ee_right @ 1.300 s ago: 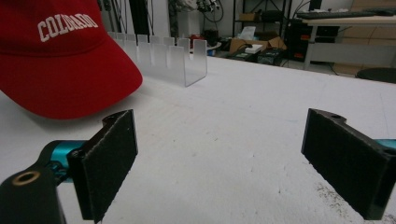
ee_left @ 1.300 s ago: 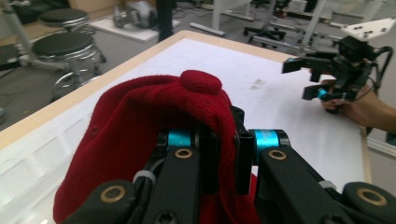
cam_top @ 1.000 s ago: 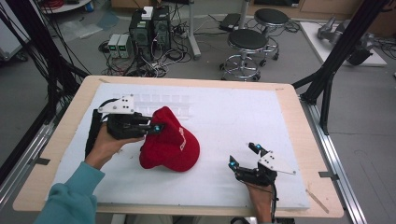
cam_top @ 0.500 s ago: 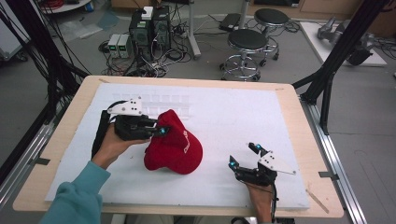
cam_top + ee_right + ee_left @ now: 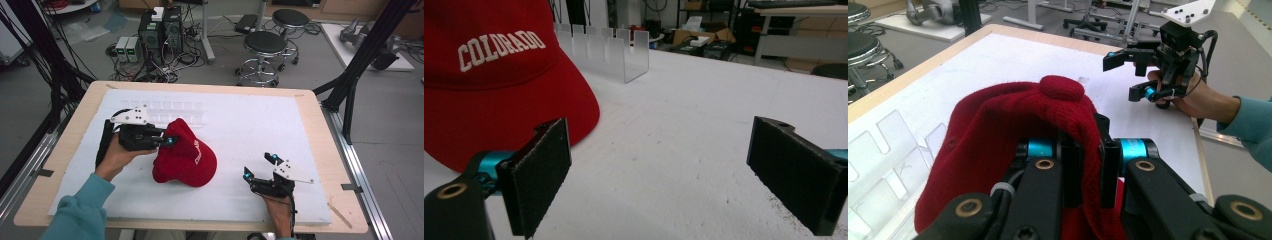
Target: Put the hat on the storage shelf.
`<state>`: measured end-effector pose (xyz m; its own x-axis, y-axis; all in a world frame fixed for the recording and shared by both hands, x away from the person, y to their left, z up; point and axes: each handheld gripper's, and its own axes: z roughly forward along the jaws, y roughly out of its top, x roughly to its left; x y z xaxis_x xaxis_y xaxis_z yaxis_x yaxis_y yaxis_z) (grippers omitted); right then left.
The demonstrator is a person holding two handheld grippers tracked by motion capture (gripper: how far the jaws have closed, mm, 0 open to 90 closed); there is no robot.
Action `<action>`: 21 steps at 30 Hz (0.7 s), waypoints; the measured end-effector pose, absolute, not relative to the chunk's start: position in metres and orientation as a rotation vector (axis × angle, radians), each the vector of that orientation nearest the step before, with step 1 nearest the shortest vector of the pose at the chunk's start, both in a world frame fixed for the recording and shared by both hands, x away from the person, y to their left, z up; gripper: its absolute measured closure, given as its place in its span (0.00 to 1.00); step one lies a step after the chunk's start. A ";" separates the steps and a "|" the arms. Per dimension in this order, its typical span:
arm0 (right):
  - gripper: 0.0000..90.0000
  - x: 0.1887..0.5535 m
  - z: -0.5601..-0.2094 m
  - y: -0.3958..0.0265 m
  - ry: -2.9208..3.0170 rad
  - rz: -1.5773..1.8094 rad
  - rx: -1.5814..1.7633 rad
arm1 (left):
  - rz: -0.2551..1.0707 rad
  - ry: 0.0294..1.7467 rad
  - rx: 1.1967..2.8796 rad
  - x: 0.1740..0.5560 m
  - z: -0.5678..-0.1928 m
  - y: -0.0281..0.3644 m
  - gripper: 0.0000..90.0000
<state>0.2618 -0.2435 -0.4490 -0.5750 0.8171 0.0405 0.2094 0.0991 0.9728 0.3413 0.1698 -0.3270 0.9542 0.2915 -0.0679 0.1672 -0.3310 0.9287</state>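
Left gripper, clamping the red cap, has been dragging it rightward toward the right gripper, whose jaws are waiting apart.

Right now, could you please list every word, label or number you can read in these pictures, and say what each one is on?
"COLORADO": white capital letters on the front of the red cap, clear in the right gripper view.
The same white lettering on the cap in the high view is too small to read.
Boxes and equipment on the floor beyond the table carry nothing legible.
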 end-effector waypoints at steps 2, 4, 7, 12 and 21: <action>0.11 0.263 -0.449 -0.244 1.865 1.505 1.004 | 0.132 0.333 1.918 0.341 -0.327 0.170 0.94; 0.11 0.264 -0.448 -0.243 1.879 1.506 1.005 | 0.134 0.336 1.919 0.341 -0.327 0.170 0.94; 0.11 0.265 -0.446 -0.241 1.881 1.514 0.986 | 0.138 0.332 1.924 0.341 -0.326 0.170 0.94; 0.11 0.270 -0.435 -0.236 1.910 1.520 0.947 | 0.136 0.337 1.922 0.341 -0.326 0.169 0.94; 0.11 0.288 -0.391 -0.211 2.083 1.608 0.800 | 0.141 0.323 1.933 0.341 -0.323 0.164 0.94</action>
